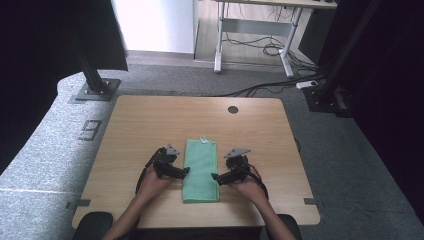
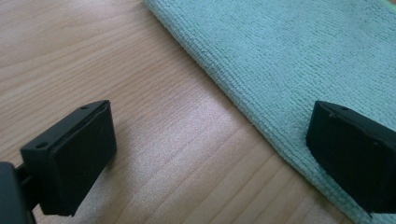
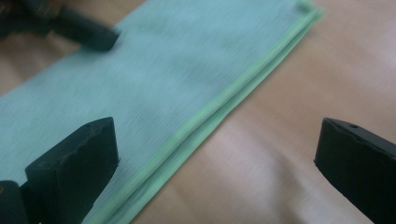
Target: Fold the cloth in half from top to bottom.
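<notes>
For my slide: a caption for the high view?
Both open tongs flank a folded green towel on the wooden table.

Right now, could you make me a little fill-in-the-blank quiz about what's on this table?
1. The folded cloth is ____ in colour.
2. The jaws of the left gripper and the right gripper stand ____.
3. The cloth lies ____ the two grippers.
4. The table has a ____ top.

Missing words: green; open; between; wooden

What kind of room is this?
Probably a lab or workshop for recording. A wooden table stands between black metal posts and dark curtains, cables trail over the floor, and a green towel lies between two hand-held claws.
</notes>
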Tool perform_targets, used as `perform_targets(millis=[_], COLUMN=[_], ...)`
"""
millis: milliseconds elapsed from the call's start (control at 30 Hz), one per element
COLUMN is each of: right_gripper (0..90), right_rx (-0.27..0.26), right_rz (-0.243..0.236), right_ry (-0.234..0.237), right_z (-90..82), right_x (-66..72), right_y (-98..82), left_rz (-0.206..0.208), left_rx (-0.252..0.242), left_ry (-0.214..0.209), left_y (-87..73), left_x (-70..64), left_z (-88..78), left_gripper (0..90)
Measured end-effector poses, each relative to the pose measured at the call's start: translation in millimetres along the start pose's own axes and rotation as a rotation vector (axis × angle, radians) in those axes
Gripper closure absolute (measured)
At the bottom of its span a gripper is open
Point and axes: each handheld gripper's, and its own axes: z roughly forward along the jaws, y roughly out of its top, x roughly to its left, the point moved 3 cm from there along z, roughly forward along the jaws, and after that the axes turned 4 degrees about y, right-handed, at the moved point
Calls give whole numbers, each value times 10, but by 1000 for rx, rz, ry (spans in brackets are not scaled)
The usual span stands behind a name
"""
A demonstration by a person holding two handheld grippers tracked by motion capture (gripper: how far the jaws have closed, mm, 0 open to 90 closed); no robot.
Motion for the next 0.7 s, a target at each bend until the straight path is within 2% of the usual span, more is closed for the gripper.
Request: perform_targets(millis=[33, 133, 200, 267, 467, 700], right_gripper=[0, 3, 42, 116, 262, 448], right_rx=[0, -3, -1, 7, 30, 43], right_rz=[0, 15, 19, 20, 27, 27], right_ry=[0, -17, -36, -52, -56, -69], right_z=[0, 43, 89, 147, 340, 502], right_x=[0, -113, -178, -247, -386, -513], right_y=[0, 136, 228, 329, 534, 697], left_rz=[0, 2, 1, -1, -2, -9], left_rx=[0, 1, 1, -1, -1, -5], left_ry=[-1, -1, -1, -1, 1, 2], left_y=[0, 0, 0, 0, 0, 1], left_x=[1, 2, 2, 0, -1, -7], left_z=[0, -1, -1, 1, 1, 3], left_gripper=[18, 18, 18, 18, 19, 18])
